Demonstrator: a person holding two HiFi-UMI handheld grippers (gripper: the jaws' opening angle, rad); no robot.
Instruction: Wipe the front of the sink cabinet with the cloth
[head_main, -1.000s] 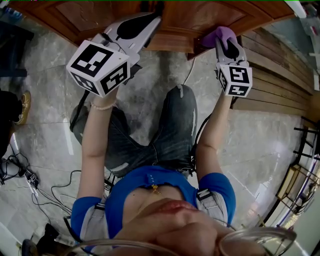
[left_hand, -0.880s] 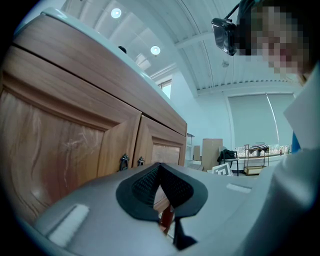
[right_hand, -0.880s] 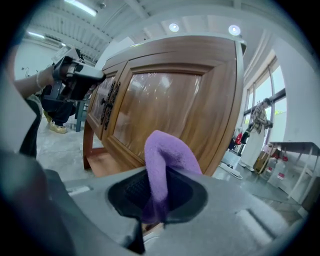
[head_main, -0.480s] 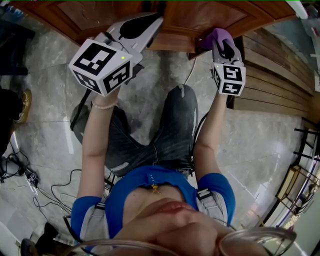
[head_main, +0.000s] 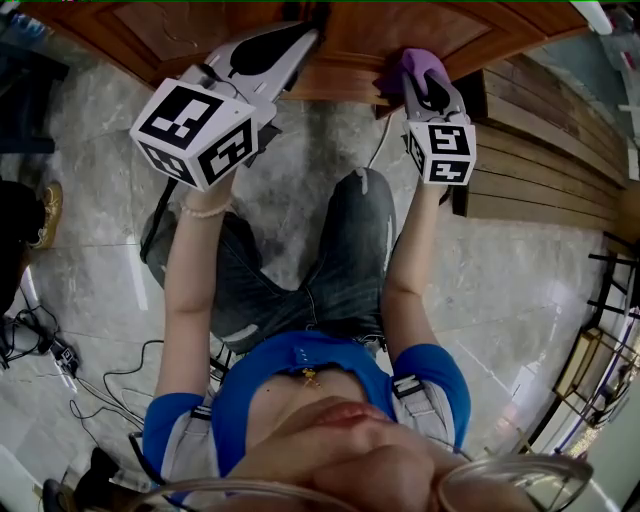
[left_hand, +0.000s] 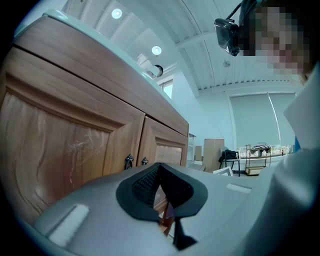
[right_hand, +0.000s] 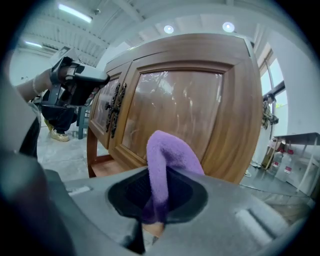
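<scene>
The wooden sink cabinet (head_main: 400, 35) fills the top of the head view, its two doors meeting at dark metal handles (right_hand: 116, 107). My right gripper (head_main: 412, 78) is shut on a purple cloth (head_main: 418, 63), which presses against the lower part of the right door (right_hand: 175, 107). The cloth (right_hand: 167, 160) stands up out of the jaws in the right gripper view. My left gripper (head_main: 300, 45) is shut with nothing in it, its tip close to the middle of the cabinet front near the handles (left_hand: 136, 161).
The person kneels on a grey marble floor (head_main: 280, 190). Wooden slats (head_main: 545, 160) lie to the right of the cabinet. Cables (head_main: 50, 350) trail at the lower left. A metal rack (head_main: 600, 350) stands at the right edge.
My right gripper has slid the cloth leftward along the right door's lower edge. The left gripper has barely shifted.
</scene>
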